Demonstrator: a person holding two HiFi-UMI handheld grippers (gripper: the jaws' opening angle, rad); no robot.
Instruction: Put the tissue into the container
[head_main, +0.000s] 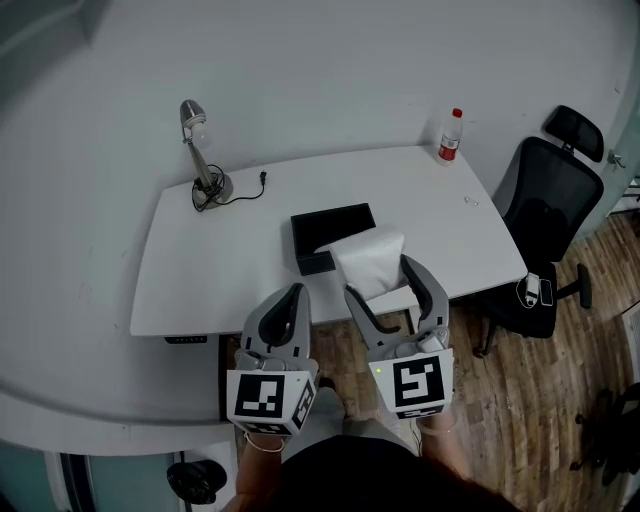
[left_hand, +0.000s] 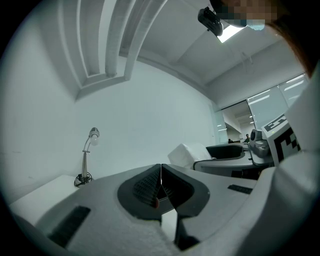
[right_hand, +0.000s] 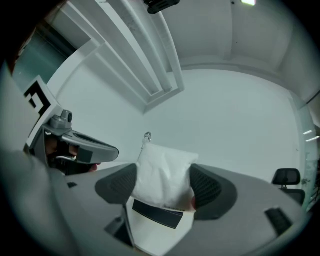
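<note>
A white tissue pack (head_main: 370, 260) is held up in the air over the table's front edge, with my right gripper (head_main: 383, 278) shut on its sides. In the right gripper view the tissue pack (right_hand: 164, 176) fills the space between the dark pads. A black open container (head_main: 330, 235) lies flat on the white table (head_main: 200, 270), just beyond and left of the pack. My left gripper (head_main: 292, 300) hovers beside the right one at the table's front edge, shut with nothing in it; its jaws meet in the left gripper view (left_hand: 161, 176).
A silver desk lamp (head_main: 198, 150) with its cord stands at the table's back left. A red-capped bottle (head_main: 451, 136) stands at the back right corner. A black office chair (head_main: 545, 230) is at the table's right, on wooden floor.
</note>
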